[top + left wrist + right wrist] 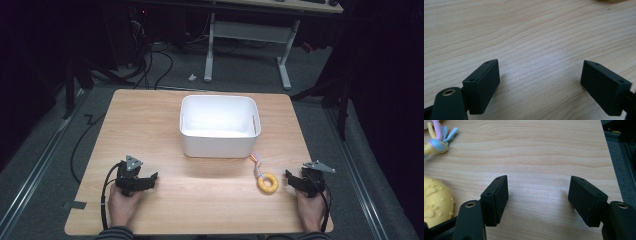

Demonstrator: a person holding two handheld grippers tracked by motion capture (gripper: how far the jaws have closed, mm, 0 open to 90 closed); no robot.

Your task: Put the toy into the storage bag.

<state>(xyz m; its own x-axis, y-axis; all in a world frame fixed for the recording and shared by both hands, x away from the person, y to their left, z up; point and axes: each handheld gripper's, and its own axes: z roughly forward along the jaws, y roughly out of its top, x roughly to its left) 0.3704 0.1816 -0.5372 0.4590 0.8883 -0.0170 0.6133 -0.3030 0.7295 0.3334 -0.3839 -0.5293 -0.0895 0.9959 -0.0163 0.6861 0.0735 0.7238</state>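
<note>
At the near edge of the wooden bench (150,120), the person's two hands come in at about 7 and 5 o'clock, each resting low on the surface and wrapped around a tool. The left hand (122,202) holds the left claw (150,180), which is angled toward 2 o'clock; in the left gripper view its jaws stand wide apart, released, over bare wood. The right hand (309,210) holds the right claw (291,180), turned toward 10 o'clock, also spread and holding nothing. Just beside its left jaw lies a yellow ring toy (267,183) with a pastel rope tail (257,162) running toward 11 o'clock. Farther off, past the centre toward 12 o'clock, stands a white bin (217,145), upright, near the rope's end.
</note>
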